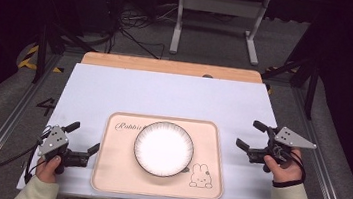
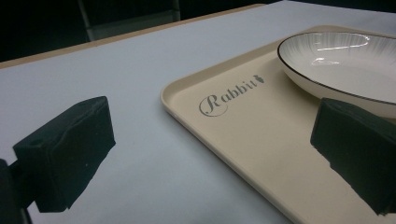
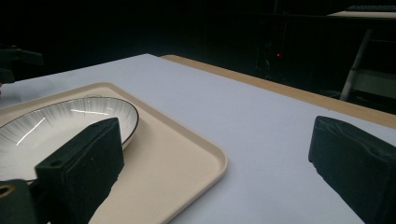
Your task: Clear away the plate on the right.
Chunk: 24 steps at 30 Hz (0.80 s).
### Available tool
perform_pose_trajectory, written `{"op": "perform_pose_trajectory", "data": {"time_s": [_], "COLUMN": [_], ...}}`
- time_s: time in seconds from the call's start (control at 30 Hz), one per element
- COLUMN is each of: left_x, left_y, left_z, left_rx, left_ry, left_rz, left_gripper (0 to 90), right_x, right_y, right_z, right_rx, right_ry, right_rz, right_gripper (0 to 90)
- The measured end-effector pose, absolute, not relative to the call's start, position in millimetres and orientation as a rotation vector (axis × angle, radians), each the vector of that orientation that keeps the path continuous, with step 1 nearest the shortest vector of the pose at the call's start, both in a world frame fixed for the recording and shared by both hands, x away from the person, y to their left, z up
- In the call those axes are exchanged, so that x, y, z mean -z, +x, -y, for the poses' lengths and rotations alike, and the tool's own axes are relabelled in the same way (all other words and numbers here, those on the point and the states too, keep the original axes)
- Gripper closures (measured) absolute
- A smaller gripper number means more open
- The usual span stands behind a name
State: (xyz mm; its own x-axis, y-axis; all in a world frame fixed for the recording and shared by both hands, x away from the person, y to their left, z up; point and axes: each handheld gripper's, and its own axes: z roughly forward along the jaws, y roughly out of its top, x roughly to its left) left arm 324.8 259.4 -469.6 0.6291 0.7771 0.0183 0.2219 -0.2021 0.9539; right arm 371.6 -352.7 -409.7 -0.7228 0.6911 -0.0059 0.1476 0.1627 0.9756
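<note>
Black foam-like pads face each other across a wide gap on both tools: the left gripper stands spread with nothing between its jaws, just off the left edge of the tray, and the right gripper is likewise spread and empty, a little off the tray's right edge. In the left gripper view one pad hangs over bare table while the other sits above the tray's floor, near the plate.

The plate, white with a dark rim and fine ribbing, rests at the middle of the beige tray, which carries a "Rabbit" script and a small rabbit drawing. The step in hand looks like the approach, with both grippers poised on either side. The next move probably calls for closing in on the tray's edges or the plate's rim, with each jaw pair lowered enough to straddle the lip.

The table is pale grey-white with a wooden strip along its far edge. Beyond it the room is dark, with cables on the floor and a light metal frame.
</note>
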Motion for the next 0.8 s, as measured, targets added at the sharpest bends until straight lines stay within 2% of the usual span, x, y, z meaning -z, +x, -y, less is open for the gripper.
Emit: {"op": "perform_pose_trajectory", "data": {"time_s": [0.8], "left_x": [470], "left_y": [325], "left_z": [-259], "left_rx": [-0.624], "left_ry": [1.743], "left_rz": [-0.816], "left_gripper": [0.2], "right_x": [443], "right_y": [363], "right_z": [369], "right_rx": [-1.625], "right_ry": [0.919], "right_rz": [-2.005], "right_gripper": [3.2]}}
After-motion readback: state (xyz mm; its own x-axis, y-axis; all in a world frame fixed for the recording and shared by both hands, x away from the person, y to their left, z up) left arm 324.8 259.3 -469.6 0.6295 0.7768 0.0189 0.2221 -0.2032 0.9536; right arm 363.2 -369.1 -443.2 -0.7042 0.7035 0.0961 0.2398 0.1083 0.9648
